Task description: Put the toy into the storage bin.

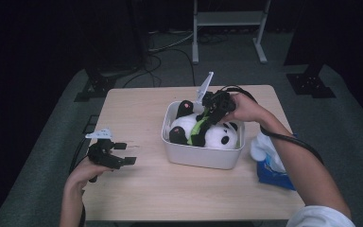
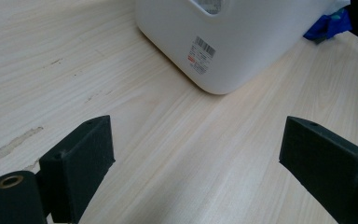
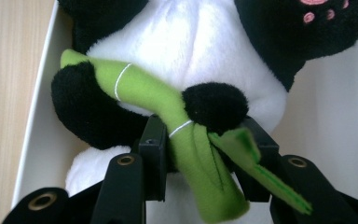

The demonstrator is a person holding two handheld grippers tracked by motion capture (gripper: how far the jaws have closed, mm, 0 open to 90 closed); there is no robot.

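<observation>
A black-and-white panda plush (image 1: pixel 220 136) lies in a white bin (image 1: pixel 201 158) at the middle right of the table. It hugs a green bamboo stalk (image 3: pixel 140 86) across its white belly (image 3: pixel 191 42). My right gripper (image 1: pixel 207 118) reaches down into the bin (image 3: pixel 35 140), and its jaws (image 3: pixel 200 140) are shut on the stalk's lower end, beside a black paw. At the table's left edge my left gripper (image 1: pixel 125 153) rests low, open with bare wood between its jaws (image 2: pixel 196 140). It faces the bin's labelled side (image 2: pixel 242 42).
A blue tissue pack (image 1: pixel 270 168) with white tissue poking out lies right of the bin, at the table's right edge (image 2: pixel 326 25). The wooden table (image 1: pixel 137 109) is bare on its left half and front. A white frame (image 1: pixel 229 19) and cables lie on the floor behind.
</observation>
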